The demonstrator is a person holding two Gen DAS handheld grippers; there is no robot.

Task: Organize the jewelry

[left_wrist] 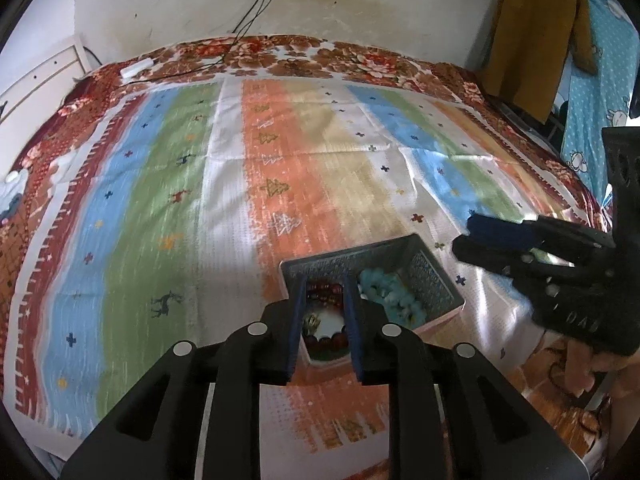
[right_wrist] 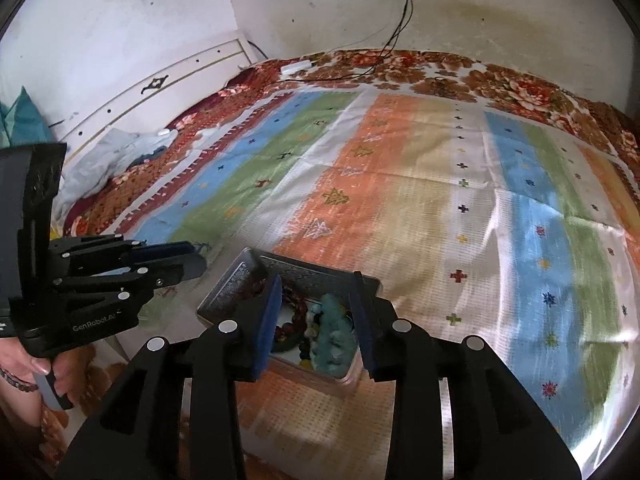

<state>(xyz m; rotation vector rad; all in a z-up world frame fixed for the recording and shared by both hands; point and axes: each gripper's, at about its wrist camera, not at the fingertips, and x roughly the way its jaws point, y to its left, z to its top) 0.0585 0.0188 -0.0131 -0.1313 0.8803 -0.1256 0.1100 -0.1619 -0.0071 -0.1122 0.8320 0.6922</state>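
left claw: apart, over box | right claw: apart, empty | beads at box's 6 o'clock

Bright daylight, motion blur, fisheye-warped edges

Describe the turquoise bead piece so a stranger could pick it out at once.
Start from the striped cloth spread over the bed, then find the small box with its dark patterned lid standing open, near the front edge. Inside lies the turquoise bead piece, a chunky pale blue-green cluster on the right side. Its neighbour on the left, the dark red beads, is rounder and much darker.
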